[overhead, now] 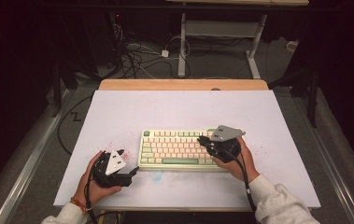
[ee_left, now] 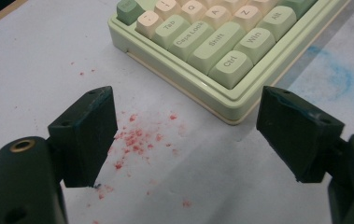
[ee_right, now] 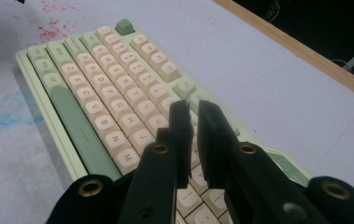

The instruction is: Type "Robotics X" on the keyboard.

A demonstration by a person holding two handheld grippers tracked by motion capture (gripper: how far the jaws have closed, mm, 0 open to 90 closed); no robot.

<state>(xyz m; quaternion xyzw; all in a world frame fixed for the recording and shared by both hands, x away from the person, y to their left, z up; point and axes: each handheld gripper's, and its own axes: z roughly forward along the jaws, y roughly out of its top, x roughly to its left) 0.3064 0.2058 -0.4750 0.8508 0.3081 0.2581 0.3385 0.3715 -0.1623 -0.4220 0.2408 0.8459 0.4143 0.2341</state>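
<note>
The pale green plastic keyboard with cream keycaps (overhead: 177,149) lies at the frame's centre on the white table (overhead: 118,112). The right gripper (ee_right: 193,122) hovers over its right-hand keys, jaws nearly clenched with nothing between them. The left gripper (ee_left: 186,135) stands released at lower left (beside the keyboard's corner). My worry — the narrow tips could strike two keys at once.

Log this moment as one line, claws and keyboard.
left claw: open, on table beside pale green and cream keyboard | right claw: nearly shut, nothing between, over keys | white table: red specks
</note>
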